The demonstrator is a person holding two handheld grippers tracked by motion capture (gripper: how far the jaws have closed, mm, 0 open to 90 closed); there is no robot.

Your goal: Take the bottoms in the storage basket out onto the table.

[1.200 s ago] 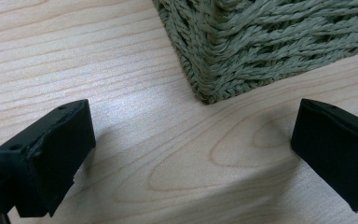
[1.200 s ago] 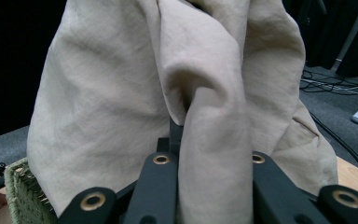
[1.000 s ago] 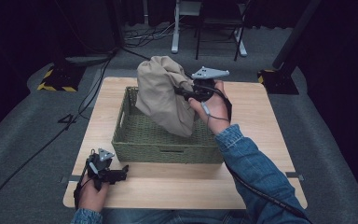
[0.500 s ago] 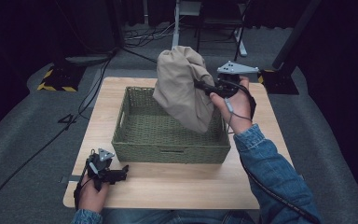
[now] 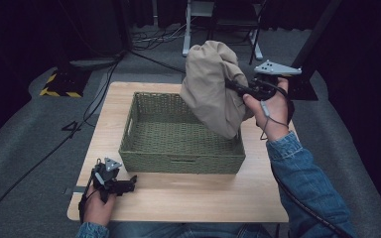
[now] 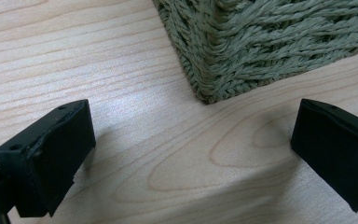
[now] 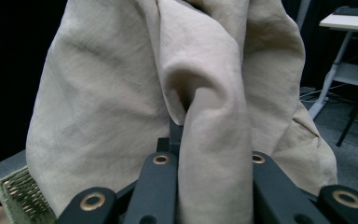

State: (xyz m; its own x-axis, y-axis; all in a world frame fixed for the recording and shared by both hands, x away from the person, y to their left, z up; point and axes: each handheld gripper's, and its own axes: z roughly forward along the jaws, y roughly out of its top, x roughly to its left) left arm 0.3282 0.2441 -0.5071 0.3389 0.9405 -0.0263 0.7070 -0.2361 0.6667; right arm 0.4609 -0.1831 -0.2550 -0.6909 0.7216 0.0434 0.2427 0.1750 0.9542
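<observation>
While a bundled beige cloth [image 5: 211, 91] hangs in the air above the far right corner of a woven green basket [image 5: 181, 163], the right tool [image 5: 235, 88] grips it side-on, a thick fold of fabric pinched between its jaws — seen close in the right gripper view, where the cloth [image 7: 168, 93] bulges out above the tool [image 7: 214, 186]. The lowest tip of the cloth dangles just over the basket's right rim, apart from the weave. The basket itself appears empty, its woven floor bare, and it sits on a pale wooden surface [image 5: 193, 198].

Near the front left corner of that surface the left tool [image 5: 129, 184] rests released, jaws spread wide with nothing between them; the left gripper view shows the basket's corner [image 6: 261, 42] just ahead of it.

The hold looks to catch only one fold, so the bundle's weight could drag it loose — or the trailing tip could snag the rim and tug the basket along the surface.
</observation>
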